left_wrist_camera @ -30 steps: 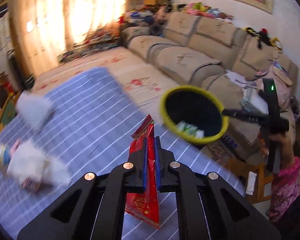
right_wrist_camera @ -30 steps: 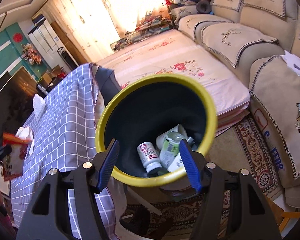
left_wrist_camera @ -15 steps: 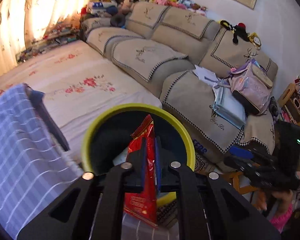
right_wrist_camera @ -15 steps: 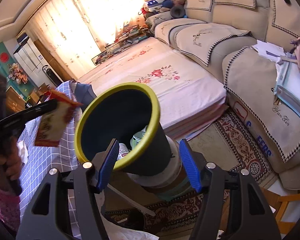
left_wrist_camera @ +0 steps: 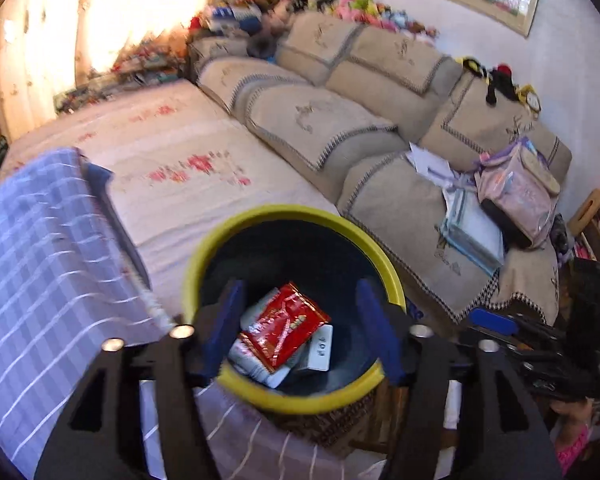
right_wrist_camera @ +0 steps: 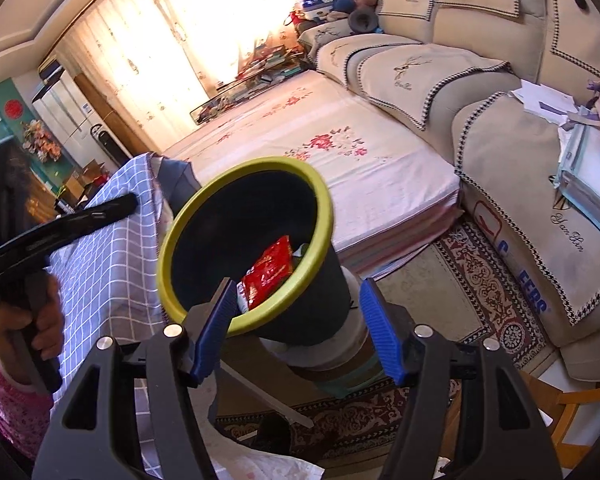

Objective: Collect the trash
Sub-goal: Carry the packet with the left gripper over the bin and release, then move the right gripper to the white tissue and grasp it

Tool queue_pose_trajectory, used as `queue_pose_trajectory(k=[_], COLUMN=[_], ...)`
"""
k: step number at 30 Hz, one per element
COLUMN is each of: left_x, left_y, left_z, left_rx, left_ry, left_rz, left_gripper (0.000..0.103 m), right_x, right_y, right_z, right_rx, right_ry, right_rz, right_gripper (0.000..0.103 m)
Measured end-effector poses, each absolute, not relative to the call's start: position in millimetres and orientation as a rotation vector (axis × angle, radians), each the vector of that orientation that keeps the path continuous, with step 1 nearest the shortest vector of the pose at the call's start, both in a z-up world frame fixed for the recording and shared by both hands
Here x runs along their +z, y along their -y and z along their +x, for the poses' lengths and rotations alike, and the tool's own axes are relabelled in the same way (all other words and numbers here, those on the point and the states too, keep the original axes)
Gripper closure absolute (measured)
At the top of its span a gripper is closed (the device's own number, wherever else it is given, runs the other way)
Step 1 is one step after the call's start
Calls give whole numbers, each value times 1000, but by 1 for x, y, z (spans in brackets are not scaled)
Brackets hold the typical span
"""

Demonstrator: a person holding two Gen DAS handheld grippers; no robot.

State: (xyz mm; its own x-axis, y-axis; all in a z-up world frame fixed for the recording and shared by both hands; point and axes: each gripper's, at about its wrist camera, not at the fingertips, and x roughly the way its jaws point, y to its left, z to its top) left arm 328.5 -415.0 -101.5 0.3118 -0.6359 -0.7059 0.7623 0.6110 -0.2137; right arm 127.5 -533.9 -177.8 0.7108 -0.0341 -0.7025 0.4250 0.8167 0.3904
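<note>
A: Where is the red snack wrapper (left_wrist_camera: 283,325)?

B: In the yellow-rimmed bin (left_wrist_camera: 220,240), atop other litter; the left gripper (left_wrist_camera: 298,326) — jaws just opened — is released, empty.

A: Handling?

B: Light, crinkly, slippery film; pinch an edge. The right gripper (right_wrist_camera: 300,330) straddles the bin's base — contact unclear.

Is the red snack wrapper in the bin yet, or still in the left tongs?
In the bin. The red snack wrapper lies on other trash inside the yellow-rimmed bin; the left tongs, which have just been opening, are empty.
</note>
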Motion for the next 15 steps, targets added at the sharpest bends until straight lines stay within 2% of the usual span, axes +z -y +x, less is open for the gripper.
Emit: queue_pose_trajectory(k=[2,5,10,15], left_x=[-87,-70,-49,-45], left_y=[384,334,231,125], left_z=[317,302,281,275], left_rx=[-903,-862,-696,-471], left_ry=[-793,-732,-622,-561], left_rz=[148,116,79,28], left_gripper=[23,18,12,11], right_x=[-177,-175,-169,-157], right_y=[527,513,482,435], right_z=[132,143,168,207], right_rx=[-254,-220,-153,-48], right_ry=[-750,-763,-789,-814], right_rz=[559,535,482,404], right_gripper=[41,41,40,40])
